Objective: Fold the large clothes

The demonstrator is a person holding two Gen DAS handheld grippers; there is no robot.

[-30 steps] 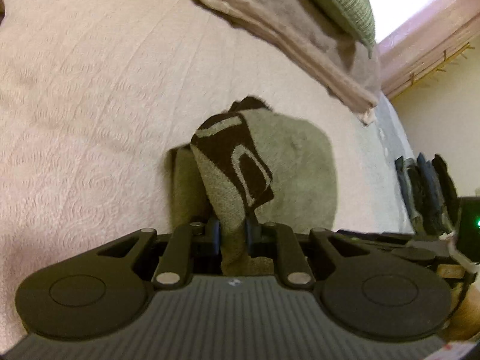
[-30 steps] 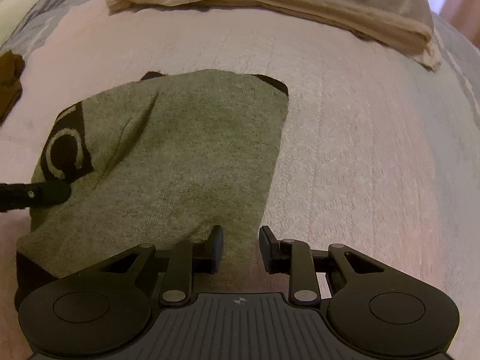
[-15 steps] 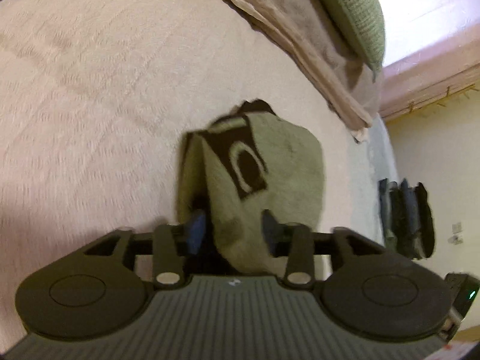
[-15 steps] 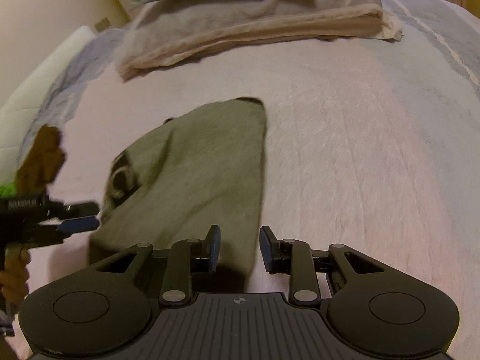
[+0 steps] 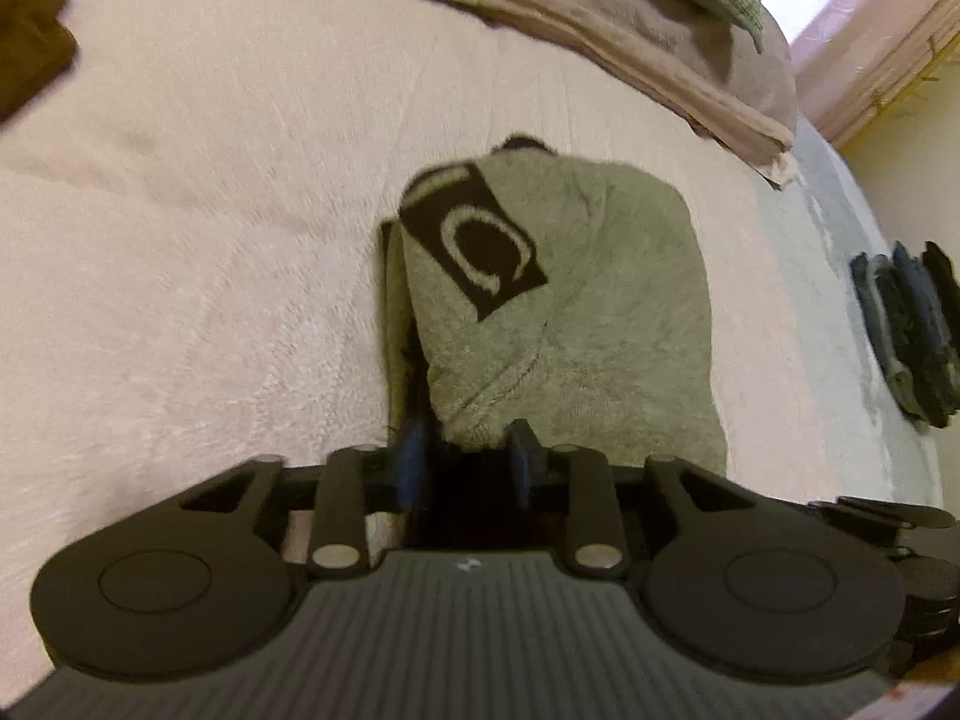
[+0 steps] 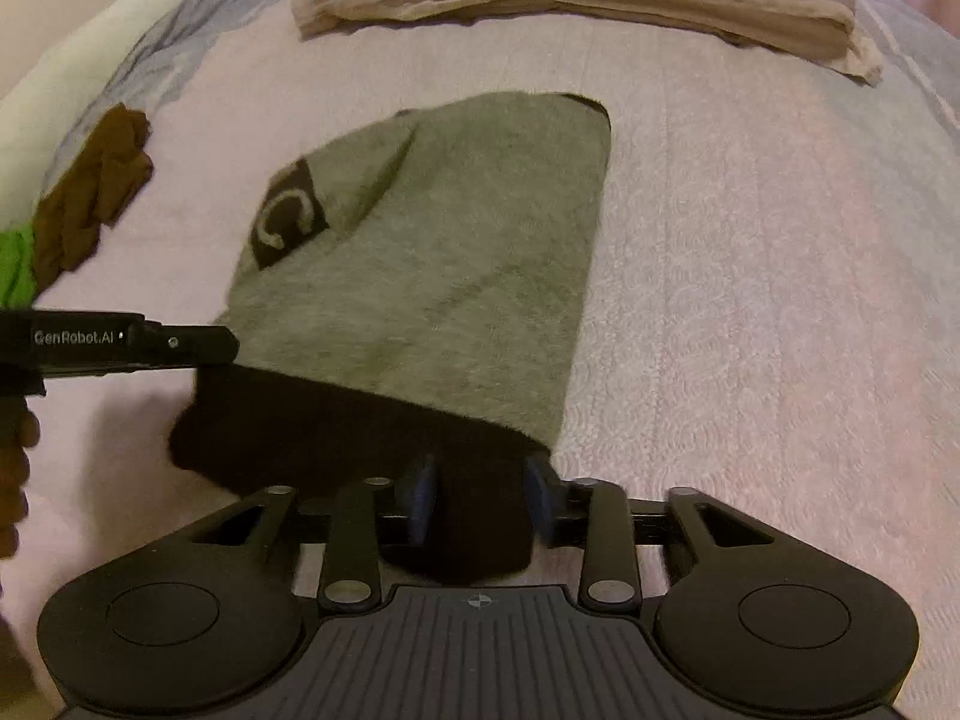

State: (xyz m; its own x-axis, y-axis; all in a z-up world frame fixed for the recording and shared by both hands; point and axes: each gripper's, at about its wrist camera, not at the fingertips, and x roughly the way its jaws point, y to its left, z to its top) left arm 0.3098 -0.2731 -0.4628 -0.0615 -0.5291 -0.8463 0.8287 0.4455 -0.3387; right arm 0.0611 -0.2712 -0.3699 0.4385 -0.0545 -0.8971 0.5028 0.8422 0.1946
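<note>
On the pink bedspread (image 6: 750, 240), both hand-held grippers' jaws stand apart over the sweater (image 6: 468, 252).

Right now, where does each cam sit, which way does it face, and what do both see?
Left wrist: on the left gripper, angled down over the bed at the sweater; its own fingers show.
Right wrist: on the right gripper, angled down at the sweater's dark hem; own fingers, left gripper and a hand show.
Shared: sweater, blanket, brown cloth.
</note>
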